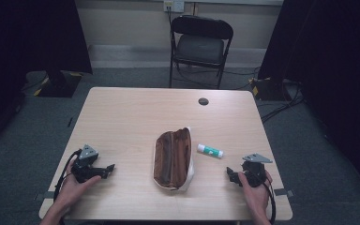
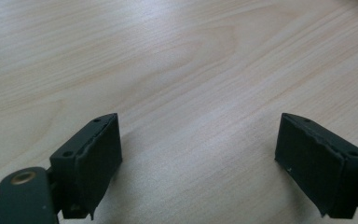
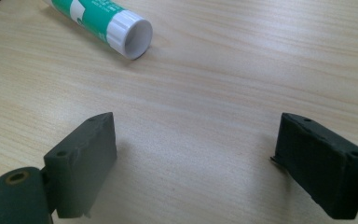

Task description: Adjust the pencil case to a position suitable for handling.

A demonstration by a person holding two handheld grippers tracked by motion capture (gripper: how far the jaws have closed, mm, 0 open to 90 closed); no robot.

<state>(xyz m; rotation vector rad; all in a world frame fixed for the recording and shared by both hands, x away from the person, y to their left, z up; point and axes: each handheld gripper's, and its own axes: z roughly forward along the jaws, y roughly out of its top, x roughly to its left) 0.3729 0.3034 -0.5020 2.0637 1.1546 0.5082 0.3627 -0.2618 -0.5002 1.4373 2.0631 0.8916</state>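
Grippers both idle on light wood table (image 1: pixel 136 108), one per near corner. Right gripper (image 1: pixel 233 176) jaws wide apart, nothing between them; left gripper (image 1: pixel 107 169) same, wide & empty, just bare tabletop ahead of it. White glue stick w/ green label (image 1: pixel 210 150) lies on its side just right of brown open-zip pencil pouch (image 1: pixel 173 159) at table centre. Stick sits far-left of right gripper, near it; well apart from left one, w/ pouch between. Long axis runs left-far to right-near, white cap end (image 3: pixel 130 33) toward right gripper. Prob right hand's pick: jaws should span the stick's width, not its length.
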